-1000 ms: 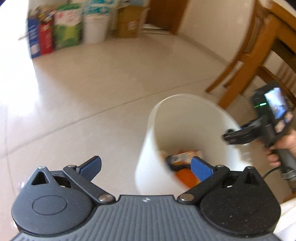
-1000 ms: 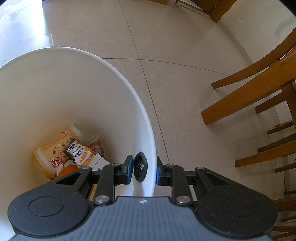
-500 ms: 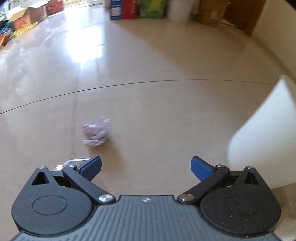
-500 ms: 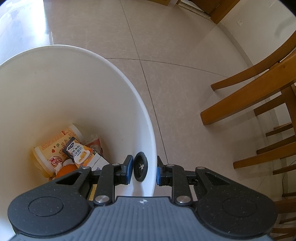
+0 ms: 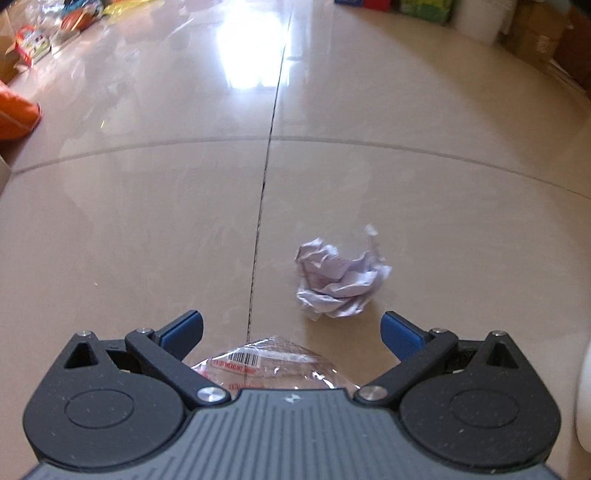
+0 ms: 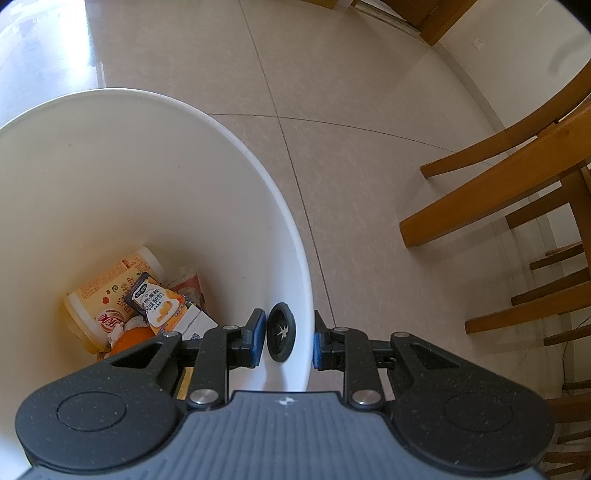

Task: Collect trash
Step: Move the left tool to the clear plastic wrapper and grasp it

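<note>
A crumpled ball of white paper (image 5: 338, 280) lies on the tiled floor just ahead of my left gripper (image 5: 291, 330), slightly right of centre. That gripper is open and holds nothing. A clear plastic wrapper with a barcode label (image 5: 269, 363) lies on the floor below it, partly hidden by the gripper body. My right gripper (image 6: 288, 338) is shut on the rim of the white bin (image 6: 236, 144), one finger inside and one outside, by a black grommet (image 6: 281, 331). Inside the bin lie an orange-printed cup (image 6: 107, 295), a drink pouch (image 6: 157, 301) and an orange (image 6: 133, 338).
Wooden chair legs (image 6: 491, 192) stand right of the bin. An orange object (image 5: 16, 114) and scattered items (image 5: 33, 40) lie at the far left of the floor. Boxes and packages (image 5: 476, 16) line the far wall. The bin's edge (image 5: 583, 395) shows at right.
My left gripper swung left away from the bin and down toward the floor; the paper ball now lies close ahead and the wrapper has come into view. The right gripper has stayed on the bin rim.
</note>
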### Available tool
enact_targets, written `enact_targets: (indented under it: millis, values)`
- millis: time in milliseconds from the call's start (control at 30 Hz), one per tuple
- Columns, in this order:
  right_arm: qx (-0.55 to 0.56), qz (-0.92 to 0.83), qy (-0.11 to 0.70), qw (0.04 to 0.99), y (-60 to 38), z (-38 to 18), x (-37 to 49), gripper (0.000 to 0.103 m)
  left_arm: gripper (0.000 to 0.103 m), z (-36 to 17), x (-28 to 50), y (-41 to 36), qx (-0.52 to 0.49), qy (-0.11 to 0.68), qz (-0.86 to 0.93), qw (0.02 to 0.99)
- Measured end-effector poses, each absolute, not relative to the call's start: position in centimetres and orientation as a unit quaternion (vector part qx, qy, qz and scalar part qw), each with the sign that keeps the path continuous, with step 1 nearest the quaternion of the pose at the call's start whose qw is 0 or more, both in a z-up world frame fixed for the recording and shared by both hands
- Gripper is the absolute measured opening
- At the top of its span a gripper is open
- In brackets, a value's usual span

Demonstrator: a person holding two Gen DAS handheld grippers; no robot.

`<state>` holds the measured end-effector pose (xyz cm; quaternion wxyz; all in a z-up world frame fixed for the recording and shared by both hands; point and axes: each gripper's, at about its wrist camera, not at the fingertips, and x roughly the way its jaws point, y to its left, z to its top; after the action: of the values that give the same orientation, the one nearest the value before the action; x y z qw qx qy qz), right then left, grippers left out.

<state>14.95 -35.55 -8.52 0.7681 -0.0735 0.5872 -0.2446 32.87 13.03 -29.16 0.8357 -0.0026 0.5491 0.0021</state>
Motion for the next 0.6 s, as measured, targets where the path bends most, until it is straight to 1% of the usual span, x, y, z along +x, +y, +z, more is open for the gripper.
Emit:
enact_targets:
  millis: [267,367,600]
  values:
    - [-0.067,-0.242,0.588,0.769,-35.8,-8.4,14.9,0.029,0.101,-33.2,34.5,14.1,-0.029,0.585,0.023,0.810]
    - [-0.063,-0.243,0.590,0.768,-35.8,-8.3,15.0,0.030,0.101,-33.6,34.1,14.8,-0.036,0.594,0.034,0.803]
    - [-0.057,-0.245,0.590,0.767,-35.9,-8.3,15.0,0.030,0.101,-34.2,31.1,17.6,-0.103,0.623,0.031,0.775]
